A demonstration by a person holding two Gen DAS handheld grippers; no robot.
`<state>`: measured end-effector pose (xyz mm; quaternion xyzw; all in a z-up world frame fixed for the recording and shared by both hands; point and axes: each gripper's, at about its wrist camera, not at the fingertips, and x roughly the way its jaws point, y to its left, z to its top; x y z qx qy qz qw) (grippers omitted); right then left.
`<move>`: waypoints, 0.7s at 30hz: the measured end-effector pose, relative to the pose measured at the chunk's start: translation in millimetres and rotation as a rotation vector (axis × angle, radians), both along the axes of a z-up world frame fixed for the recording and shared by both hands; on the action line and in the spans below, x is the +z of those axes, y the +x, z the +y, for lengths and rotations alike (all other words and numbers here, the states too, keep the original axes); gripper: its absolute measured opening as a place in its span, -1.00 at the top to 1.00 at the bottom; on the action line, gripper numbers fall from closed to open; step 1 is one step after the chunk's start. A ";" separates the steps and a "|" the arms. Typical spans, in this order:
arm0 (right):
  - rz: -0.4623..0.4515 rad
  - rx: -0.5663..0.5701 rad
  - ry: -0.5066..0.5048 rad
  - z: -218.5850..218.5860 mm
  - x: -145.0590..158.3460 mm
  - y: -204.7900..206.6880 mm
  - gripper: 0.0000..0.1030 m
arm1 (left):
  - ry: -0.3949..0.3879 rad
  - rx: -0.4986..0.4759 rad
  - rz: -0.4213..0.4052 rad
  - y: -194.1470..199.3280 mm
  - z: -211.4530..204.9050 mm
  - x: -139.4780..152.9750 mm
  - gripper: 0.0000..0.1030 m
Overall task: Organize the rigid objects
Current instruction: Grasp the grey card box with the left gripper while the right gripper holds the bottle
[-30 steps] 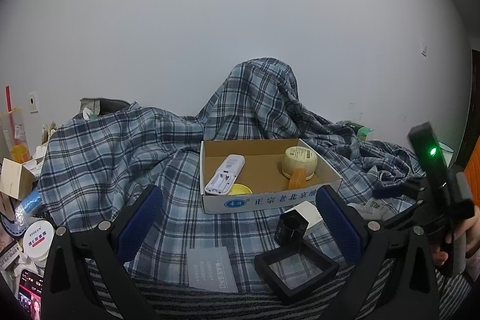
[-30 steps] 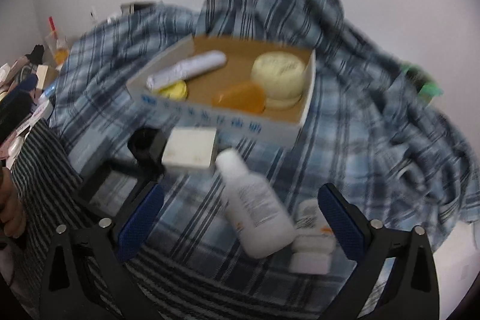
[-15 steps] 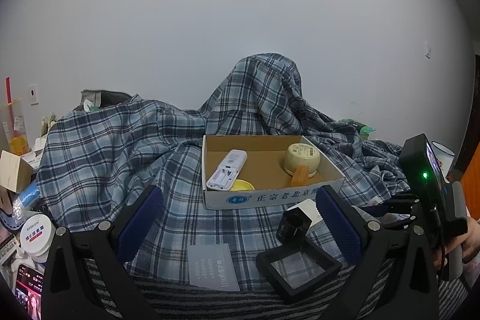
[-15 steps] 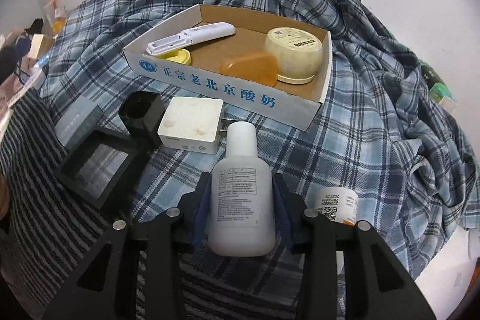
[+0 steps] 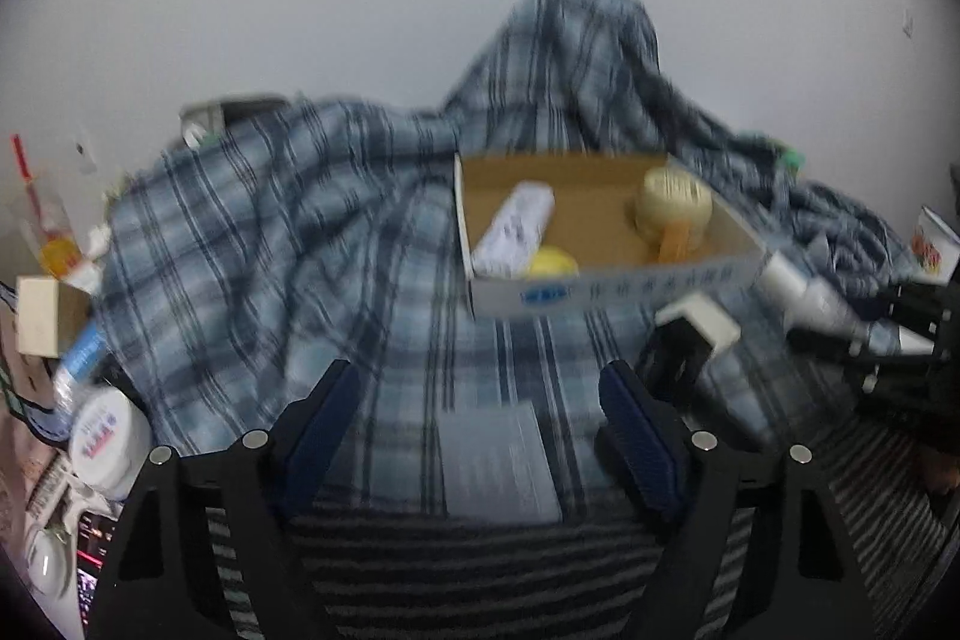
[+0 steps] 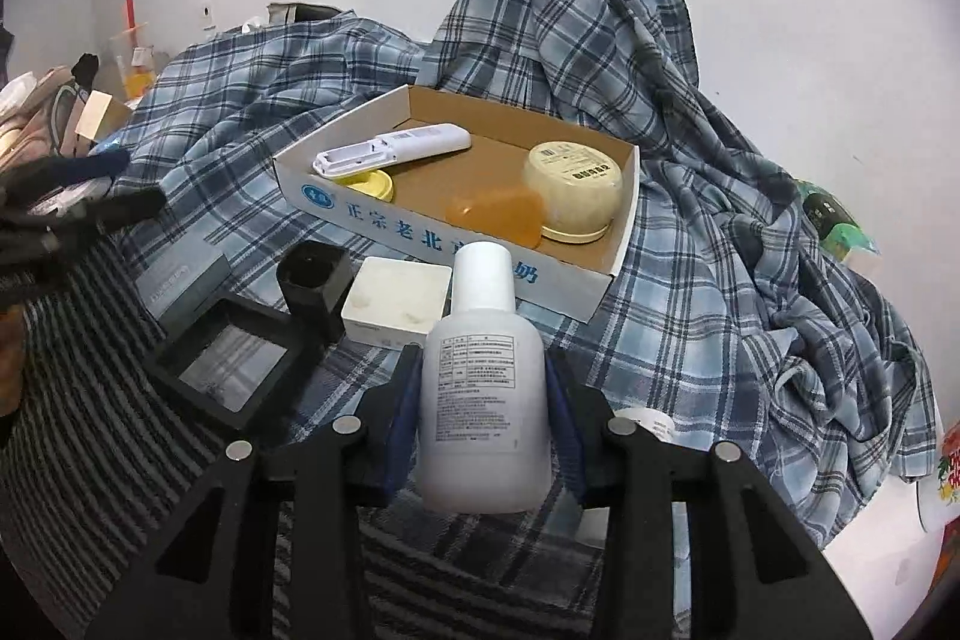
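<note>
The white bottle (image 6: pixel 483 388) stands clamped in the right gripper (image 6: pixel 483 400), long axis pointing cap-first toward the cardboard box (image 6: pixel 624 214) just beyond (its base is hidden), while the left gripper (image 5: pixel 480 400) gapes wide, blurred.

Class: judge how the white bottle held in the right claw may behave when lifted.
The white bottle looks like stiff, smooth plastic, so it may slip between the right claw's pads. Being round, it would probably roll if dropped on the cloth.

The white bottle (image 6: pixel 483 388) hides part of the cardboard box (image 6: pixel 384 214) lettering; left wrist view is motion-blurred
</note>
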<state>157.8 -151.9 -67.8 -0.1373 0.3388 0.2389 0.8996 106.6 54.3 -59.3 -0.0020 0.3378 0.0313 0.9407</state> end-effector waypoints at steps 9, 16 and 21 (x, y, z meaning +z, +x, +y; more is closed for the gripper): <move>0.001 -0.004 0.026 -4.0 1.4 -0.8 0.25 | -0.016 -0.028 0.172 19.5 -1.7 -26.4 -0.29; -0.005 -0.003 0.028 -4.2 2.2 -1.5 0.25 | -0.060 -0.039 0.221 24.1 2.7 -34.9 0.02; -0.001 0.000 0.025 -2.2 1.5 -2.1 0.25 | -0.031 -0.073 0.258 28.8 -6.2 -41.0 0.02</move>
